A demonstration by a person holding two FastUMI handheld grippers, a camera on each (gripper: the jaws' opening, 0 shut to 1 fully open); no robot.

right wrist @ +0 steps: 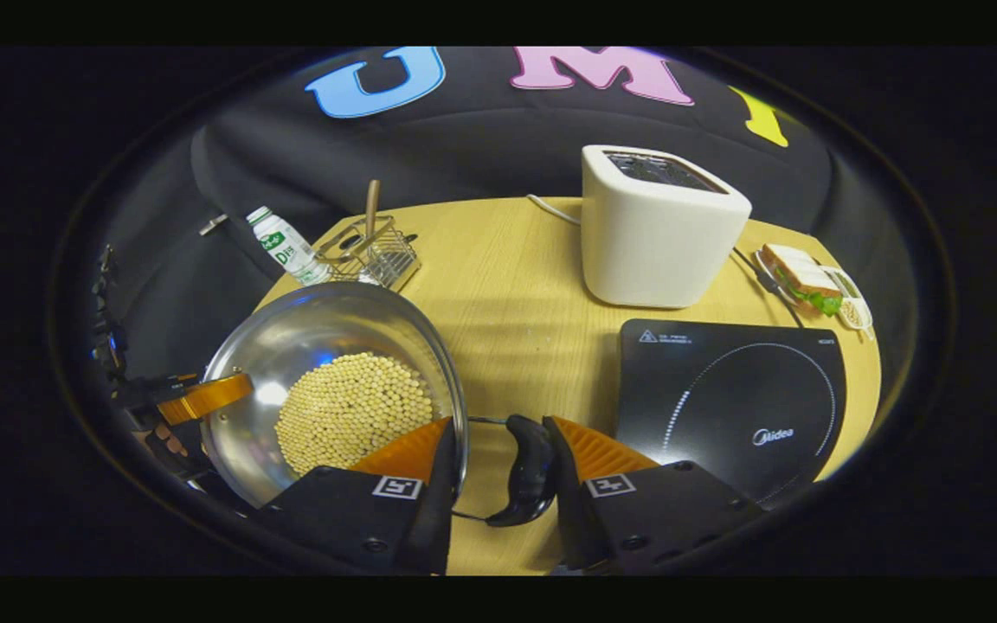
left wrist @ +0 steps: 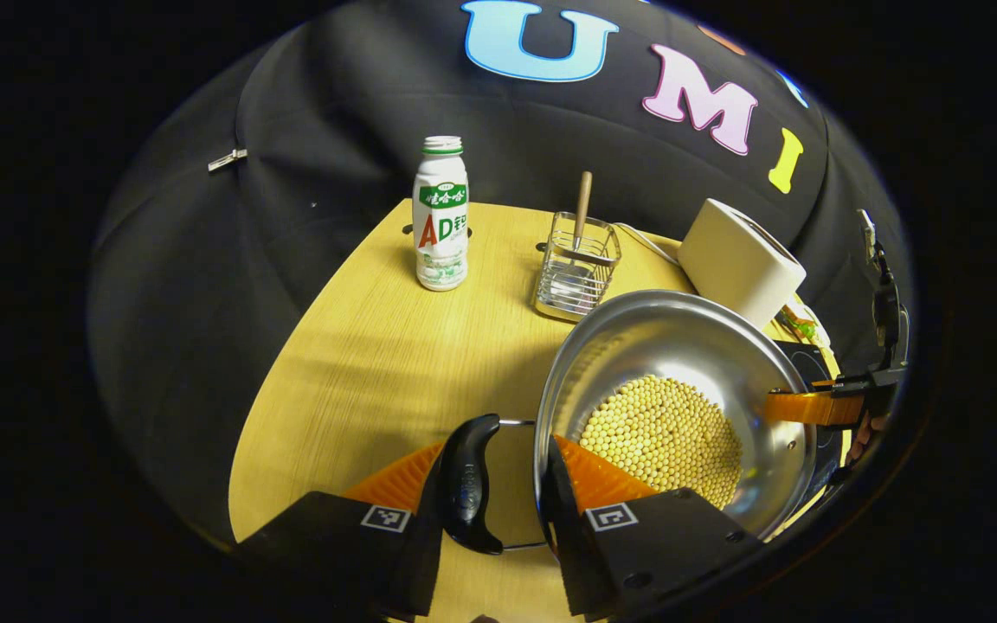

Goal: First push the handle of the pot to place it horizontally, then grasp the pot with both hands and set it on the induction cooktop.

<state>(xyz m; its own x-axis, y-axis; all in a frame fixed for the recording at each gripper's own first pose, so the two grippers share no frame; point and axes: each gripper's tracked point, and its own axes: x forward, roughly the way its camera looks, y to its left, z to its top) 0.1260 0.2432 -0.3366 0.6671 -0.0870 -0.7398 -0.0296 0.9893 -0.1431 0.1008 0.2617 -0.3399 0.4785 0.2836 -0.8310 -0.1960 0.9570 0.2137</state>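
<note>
Two grippers flank a steel pot [left wrist: 680, 389] of yellow beans [right wrist: 351, 420] on the wooden table [left wrist: 360, 363]. The left gripper [left wrist: 498, 480] has its fingers spread around the pot's black side handle [left wrist: 468, 484] and rim, whether pressing I cannot tell; the right gripper [right wrist: 498, 472] likewise straddles the opposite handle [right wrist: 529, 480]. In the right gripper view the induction cooktop [right wrist: 732, 407] lies at three o'clock, apart from the pot, a toaster [right wrist: 659, 229] at twelve.

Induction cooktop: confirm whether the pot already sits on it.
No: the pot stands on the table beside the induction cooktop, whose surface is bare.
</note>
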